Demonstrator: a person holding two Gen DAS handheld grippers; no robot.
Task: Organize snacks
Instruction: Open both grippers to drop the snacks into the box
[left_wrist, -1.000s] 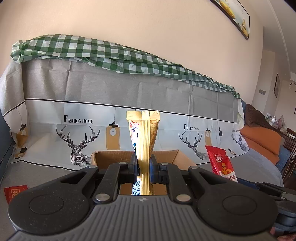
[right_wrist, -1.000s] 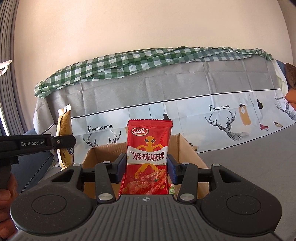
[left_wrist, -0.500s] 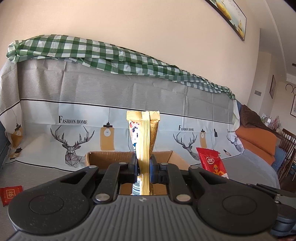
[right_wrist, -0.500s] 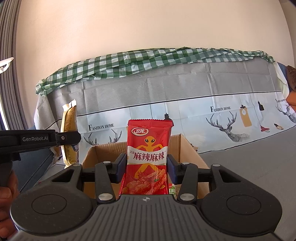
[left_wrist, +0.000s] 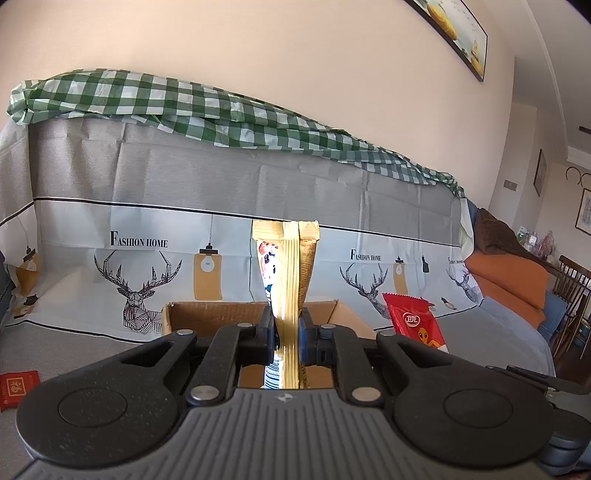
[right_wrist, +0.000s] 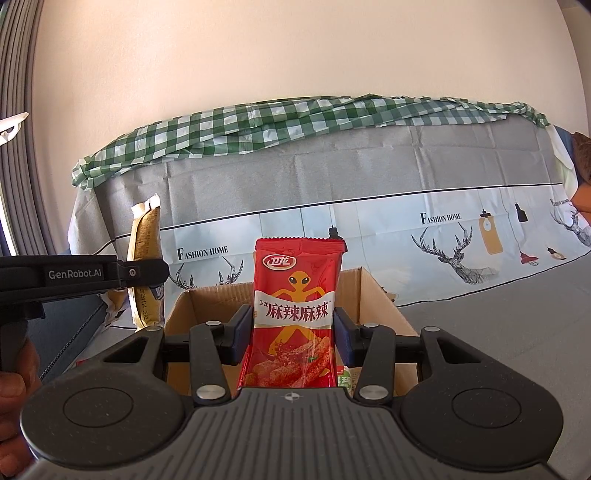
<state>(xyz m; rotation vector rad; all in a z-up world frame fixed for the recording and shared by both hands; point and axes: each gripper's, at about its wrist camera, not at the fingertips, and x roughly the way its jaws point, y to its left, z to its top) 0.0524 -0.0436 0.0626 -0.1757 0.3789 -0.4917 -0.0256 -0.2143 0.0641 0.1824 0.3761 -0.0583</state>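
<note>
My left gripper (left_wrist: 287, 334) is shut on a gold snack packet (left_wrist: 290, 266), held upright and edge-on in front of an open cardboard box (left_wrist: 207, 317). From the right wrist view that same gold packet (right_wrist: 146, 236) shows at the left, clamped in the left gripper (right_wrist: 147, 271). My right gripper (right_wrist: 293, 332) is shut on a red snack packet (right_wrist: 297, 314) with an orange alien figure, upright above the cardboard box (right_wrist: 373, 295). The red packet (left_wrist: 413, 325) also appears at the right of the left wrist view.
A sofa cover (left_wrist: 147, 177) printed with deer backs the scene, topped by a green checked cloth (left_wrist: 177, 99). A small red packet (left_wrist: 16, 384) lies on the seat at the left. A green-labelled item (right_wrist: 345, 380) sits inside the box. A hand (right_wrist: 14, 373) grips the left handle.
The left wrist view has swung slightly, so the box and the red packet sit a little further left in it. Both grips are unchanged.
</note>
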